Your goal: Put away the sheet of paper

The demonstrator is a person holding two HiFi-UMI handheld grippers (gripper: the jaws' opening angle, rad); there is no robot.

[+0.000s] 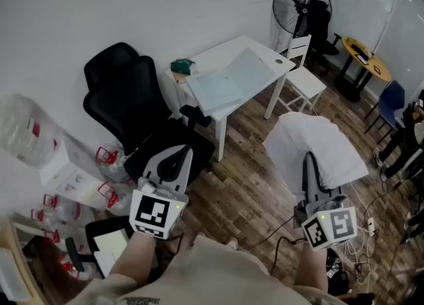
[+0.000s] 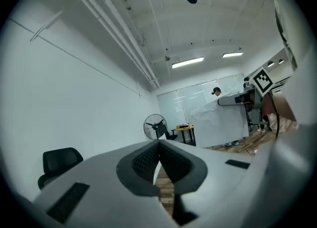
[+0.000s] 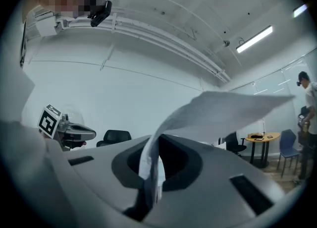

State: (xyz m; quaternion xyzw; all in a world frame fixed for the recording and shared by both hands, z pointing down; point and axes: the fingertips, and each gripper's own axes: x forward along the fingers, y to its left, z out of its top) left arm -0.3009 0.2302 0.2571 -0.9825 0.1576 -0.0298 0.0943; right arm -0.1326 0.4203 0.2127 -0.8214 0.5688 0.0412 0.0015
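A white sheet of paper [image 1: 315, 144] hangs in the air at the right of the head view, bowed over above the wooden floor. My right gripper [image 1: 309, 159] is shut on its near edge; in the right gripper view the sheet of paper [image 3: 218, 110] rises from the closed jaws and curls off to the right. My left gripper [image 1: 182, 154] is held low at the left, over the black office chair [image 1: 126, 95], jaws shut with nothing between them. The left gripper view shows the sheet of paper [image 2: 225, 120] and the right gripper across the room.
A white table [image 1: 262, 58] with a clear folder [image 1: 232, 78] and a green object [image 1: 183, 66] stands ahead, a white chair [image 1: 301, 78] beside it. A fan [image 1: 301, 5] and a yellow round table [image 1: 361, 55] are farther back. Cables [image 1: 361, 244] lie on the floor at right; clutter lies at left.
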